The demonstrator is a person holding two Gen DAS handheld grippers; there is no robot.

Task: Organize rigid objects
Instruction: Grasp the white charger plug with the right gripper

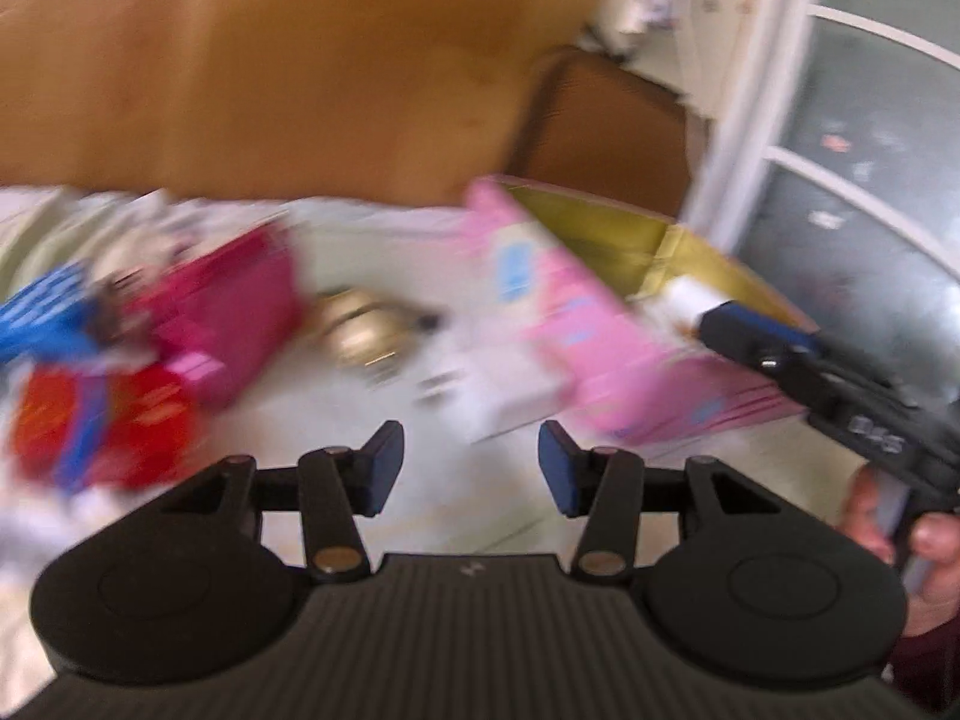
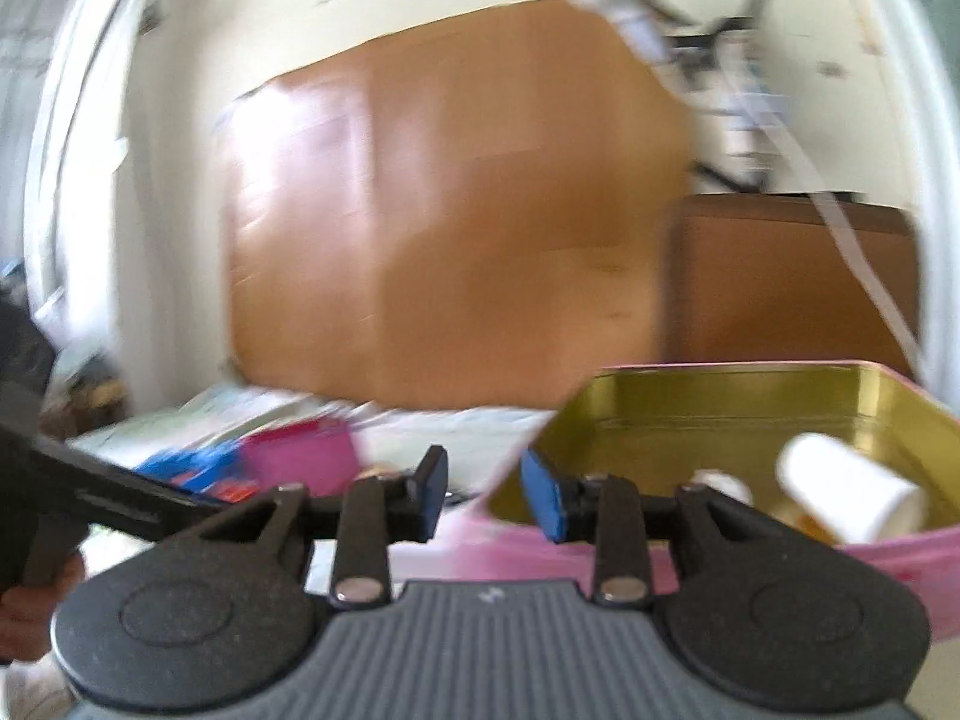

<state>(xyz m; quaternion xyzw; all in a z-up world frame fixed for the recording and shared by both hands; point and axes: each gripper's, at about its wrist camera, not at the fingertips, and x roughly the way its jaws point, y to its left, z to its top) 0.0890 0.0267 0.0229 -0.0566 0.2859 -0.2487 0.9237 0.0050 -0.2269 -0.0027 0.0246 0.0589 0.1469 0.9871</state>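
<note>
Left wrist view, blurred by motion: the left gripper (image 1: 470, 462) has its blue-padded fingers (image 1: 384, 468) parted with nothing between them, over a pale surface (image 1: 456, 510) that may be a counter or a bed, I cannot tell which; just beyond lies a white box (image 1: 498, 396) against the pink tin (image 1: 606, 354), whose gold inside is open at the top; farther left sit a gold round thing (image 1: 360, 324), a magenta box (image 1: 240, 306) and a red and blue packet (image 1: 90, 420); the right gripper (image 1: 744, 324) reaches over the tin's near rim.

Right wrist view: the right gripper (image 2: 483, 495) shows its fingers (image 2: 543, 501) apart by a narrow gap and holding nothing; the pink tin (image 2: 900, 564) stands just beyond them to the right; inside lie a white cup-like thing (image 2: 846, 492) tipped on its side, a smaller white piece (image 2: 723, 483) and something orange, too blurred to name; the magenta box (image 2: 306, 450) is to the left.
</note>
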